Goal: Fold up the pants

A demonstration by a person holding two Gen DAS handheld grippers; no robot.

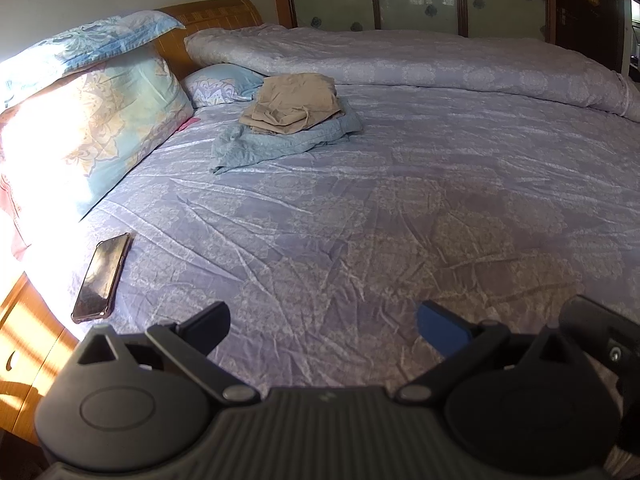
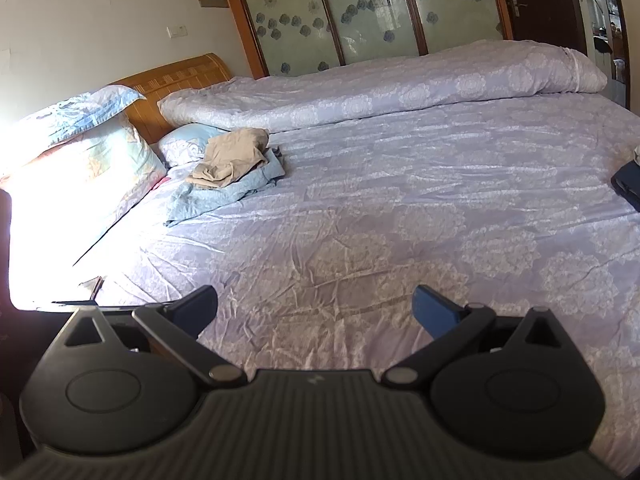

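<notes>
Two folded garments [image 1: 294,106], stacked

Bed [image 1: 360,208] in wrinkled lilac sheet, rolled duvet [image 1: 400,60], pillows [image 1: 100,120], phone [image 1: 102,276], blue garment [image 1: 280,140] under tan pants [image 1: 294,102]

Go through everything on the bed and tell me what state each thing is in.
Left hand-held gripper: open, empty.
Right hand-held gripper: open, empty.
Tan pants: folded, resting on blue cloth.
Blue cloth: loosely folded, rumpled.
Phone: lying flat, screen dark.
Quilt: rolled along far edge.
</notes>
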